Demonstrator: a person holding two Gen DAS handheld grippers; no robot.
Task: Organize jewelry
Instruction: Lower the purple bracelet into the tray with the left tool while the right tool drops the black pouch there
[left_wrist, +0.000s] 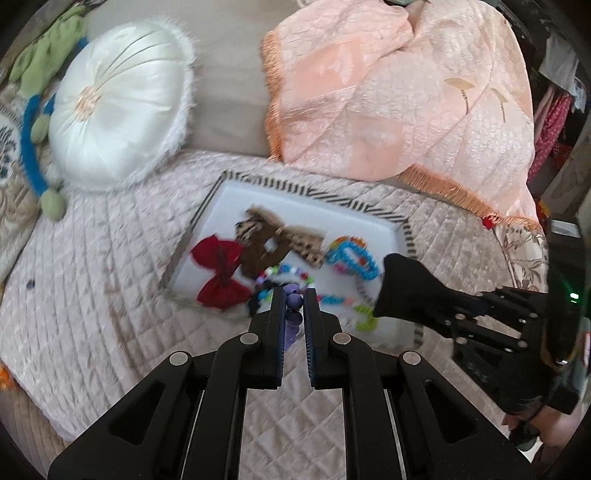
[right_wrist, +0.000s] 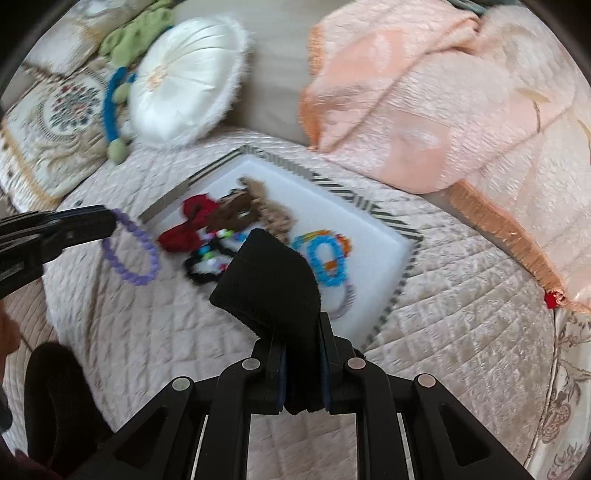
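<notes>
A white tray (left_wrist: 314, 206) with a striped rim lies on the quilted bed. In it are a red bow (left_wrist: 218, 273), a brown leopard bow (left_wrist: 273, 240), a blue coil band (left_wrist: 354, 258) and bead bracelets (left_wrist: 288, 275). My left gripper (left_wrist: 294, 299) is shut on a purple bead bracelet (left_wrist: 294, 301), which hangs from it as a ring in the right wrist view (right_wrist: 131, 254), just left of the tray (right_wrist: 373, 240). My right gripper (right_wrist: 301, 332) is shut on a black fabric band (right_wrist: 273, 291) above the tray's near edge; it also shows in the left wrist view (left_wrist: 413, 288).
A round white cushion (left_wrist: 118, 118) and a green-and-blue plush toy (left_wrist: 37, 122) lie at the back left. A peach fringed blanket (left_wrist: 406, 92) is heaped at the back right. An embroidered pillow (right_wrist: 51, 122) sits at the far left.
</notes>
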